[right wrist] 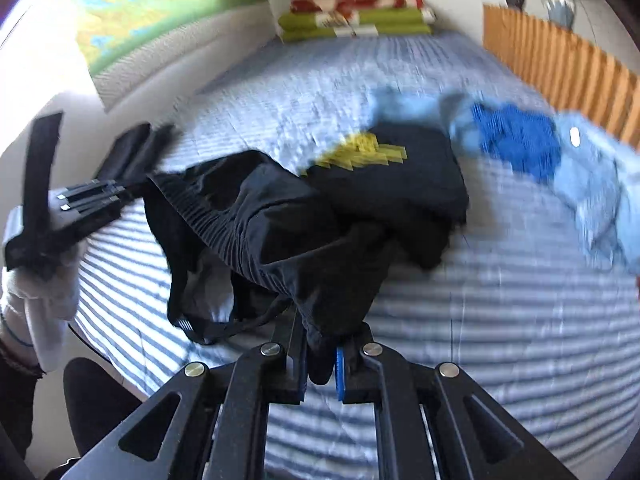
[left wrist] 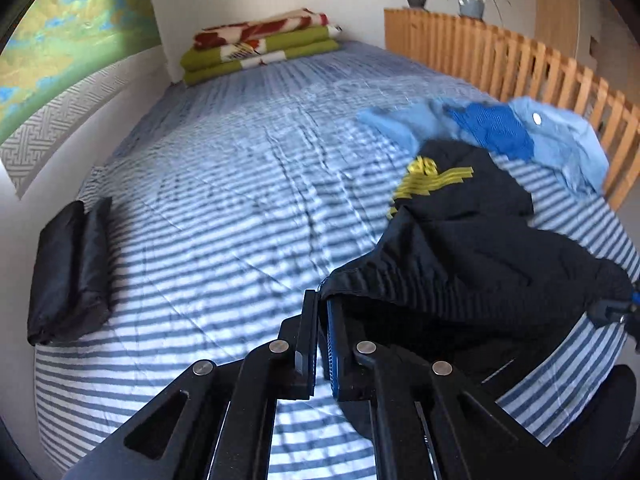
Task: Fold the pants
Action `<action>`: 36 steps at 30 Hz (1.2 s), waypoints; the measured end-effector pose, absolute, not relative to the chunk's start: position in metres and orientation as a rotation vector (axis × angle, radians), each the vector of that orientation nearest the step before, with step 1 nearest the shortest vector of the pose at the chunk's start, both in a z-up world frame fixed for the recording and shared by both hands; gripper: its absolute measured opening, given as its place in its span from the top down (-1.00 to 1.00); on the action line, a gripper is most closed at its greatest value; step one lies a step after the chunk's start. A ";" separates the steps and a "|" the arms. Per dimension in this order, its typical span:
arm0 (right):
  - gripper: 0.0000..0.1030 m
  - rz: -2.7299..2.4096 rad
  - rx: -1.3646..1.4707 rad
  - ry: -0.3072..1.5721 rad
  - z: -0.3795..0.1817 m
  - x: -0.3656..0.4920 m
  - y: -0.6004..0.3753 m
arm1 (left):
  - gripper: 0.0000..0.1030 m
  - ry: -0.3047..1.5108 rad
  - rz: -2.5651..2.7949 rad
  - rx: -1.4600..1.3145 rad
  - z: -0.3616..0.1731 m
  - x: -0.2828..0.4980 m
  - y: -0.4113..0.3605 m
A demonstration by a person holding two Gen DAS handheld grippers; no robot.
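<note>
Black pants with a yellow print hang lifted over the striped bed, bunched between both grippers. My left gripper is shut on the ribbed waistband edge. In the right wrist view the same pants sag in a heap, with the waistband opening facing the camera. My right gripper is shut on a fold of the black fabric near the waistband. The left gripper shows at the left, held by a white-gloved hand. Only part of the right gripper shows at the right edge.
A folded black garment lies at the bed's left edge by the wall. Light blue and dark blue clothes are piled at the right beside a wooden slatted rail. Folded blankets sit at the far end. Bare striped sheet fills the middle.
</note>
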State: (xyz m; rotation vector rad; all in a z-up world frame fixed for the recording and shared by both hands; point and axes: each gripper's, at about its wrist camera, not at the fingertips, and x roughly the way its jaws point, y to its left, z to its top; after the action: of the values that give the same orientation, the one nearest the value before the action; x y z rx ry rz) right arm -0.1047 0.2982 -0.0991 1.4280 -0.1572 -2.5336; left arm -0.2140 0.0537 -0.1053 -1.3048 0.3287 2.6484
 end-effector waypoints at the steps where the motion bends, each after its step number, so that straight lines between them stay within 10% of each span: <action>1: 0.83 -2.540 1.443 -0.163 -0.104 -0.100 0.301 | 0.92 0.346 2.643 -1.314 -0.112 -0.212 0.060; 16: 0.74 -2.608 1.304 -0.067 -0.087 -0.109 0.246 | 0.92 0.326 2.811 -1.353 -0.122 -0.194 -0.019; 21: 0.43 -2.532 1.331 -0.069 -0.090 -0.169 0.201 | 0.83 0.523 2.835 -1.535 -0.151 -0.209 -0.051; 25: 0.17 -2.492 1.339 -0.007 -0.099 -0.158 0.192 | 0.19 0.706 2.772 -1.499 -0.166 -0.197 -0.056; 36: 0.00 -2.488 1.453 -0.006 -0.145 -0.147 0.195 | 0.06 0.895 2.611 -1.398 -0.201 -0.197 -0.023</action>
State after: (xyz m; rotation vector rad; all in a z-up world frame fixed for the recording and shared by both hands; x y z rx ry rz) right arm -0.1471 0.1954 -0.1455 1.4527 -0.0063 -2.4877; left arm -0.1965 -0.0230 -0.2012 -1.3985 0.8952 2.6110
